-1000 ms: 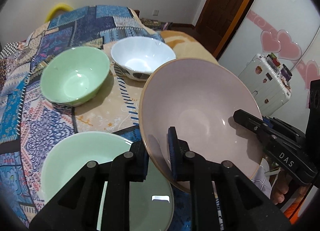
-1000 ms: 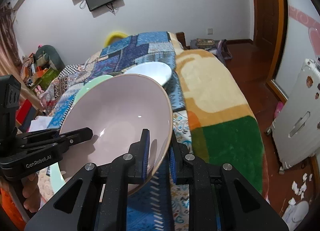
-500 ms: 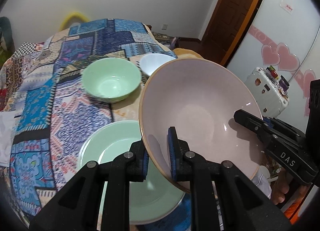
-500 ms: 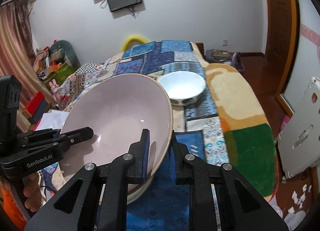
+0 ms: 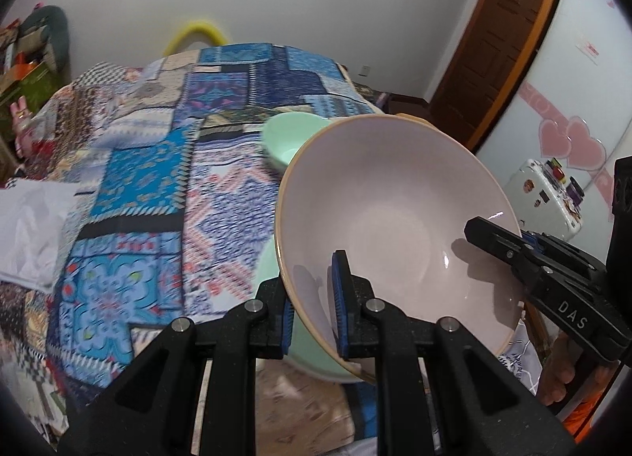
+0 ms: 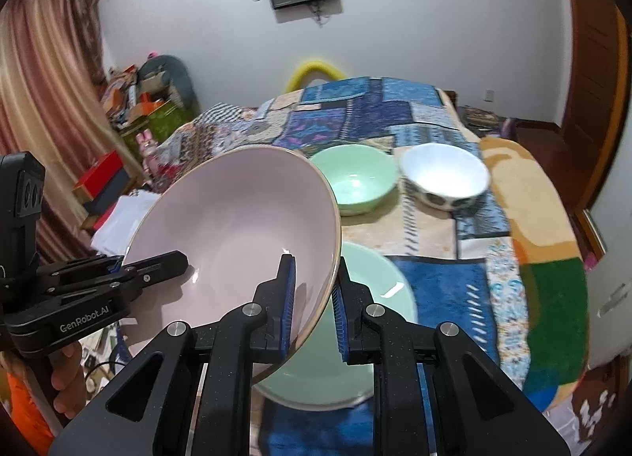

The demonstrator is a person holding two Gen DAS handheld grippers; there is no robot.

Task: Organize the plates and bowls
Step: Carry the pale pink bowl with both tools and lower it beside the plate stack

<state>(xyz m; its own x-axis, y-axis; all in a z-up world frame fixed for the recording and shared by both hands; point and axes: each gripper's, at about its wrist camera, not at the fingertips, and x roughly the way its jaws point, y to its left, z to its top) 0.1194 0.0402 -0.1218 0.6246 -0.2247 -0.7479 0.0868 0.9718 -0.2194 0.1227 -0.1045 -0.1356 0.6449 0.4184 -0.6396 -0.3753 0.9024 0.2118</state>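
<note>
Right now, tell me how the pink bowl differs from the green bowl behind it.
The pink bowl is held tilted in the air, its rim pinched by the left claw and the right claw; the green bowl sits upright on the patchwork cover, untouched. The pink bowl looks wider and shallower, the green bowl looks smaller and deeper. The pink bowl has a tan rim edge, the green bowl none. Both are empty.

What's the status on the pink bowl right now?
Both grippers, left and right, shut on pink bowl rim, bowl held tilted above green plate. Green bowl and white bowl beyond. Nothing blocking.
</note>
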